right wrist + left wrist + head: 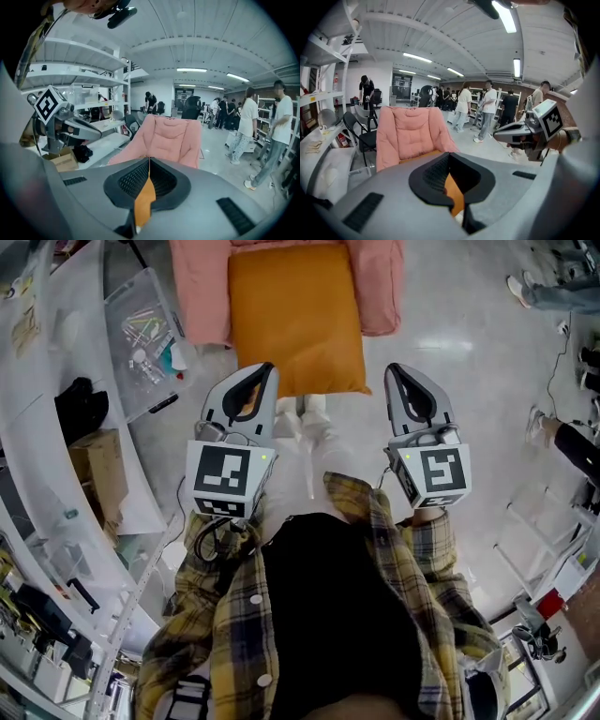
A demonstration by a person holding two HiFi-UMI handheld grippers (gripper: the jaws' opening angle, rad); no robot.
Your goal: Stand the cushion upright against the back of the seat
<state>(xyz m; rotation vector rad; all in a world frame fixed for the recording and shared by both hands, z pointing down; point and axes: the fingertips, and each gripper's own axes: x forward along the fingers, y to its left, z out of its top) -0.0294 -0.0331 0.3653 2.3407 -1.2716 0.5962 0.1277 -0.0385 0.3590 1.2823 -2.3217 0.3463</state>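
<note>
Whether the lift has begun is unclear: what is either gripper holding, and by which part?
Nothing. The left gripper and right gripper are both shut and empty; the orange cushion lies flat on the pink seat.

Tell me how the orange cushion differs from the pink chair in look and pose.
Colour: the cushion is orange, the chair pink.
Surface: the cushion looks smooth, the chair's back is quilted.
Pose: the cushion lies flat on the seat, the chair's back stands upright.
Size: the cushion is narrower than the chair.
Both look soft and padded.
</note>
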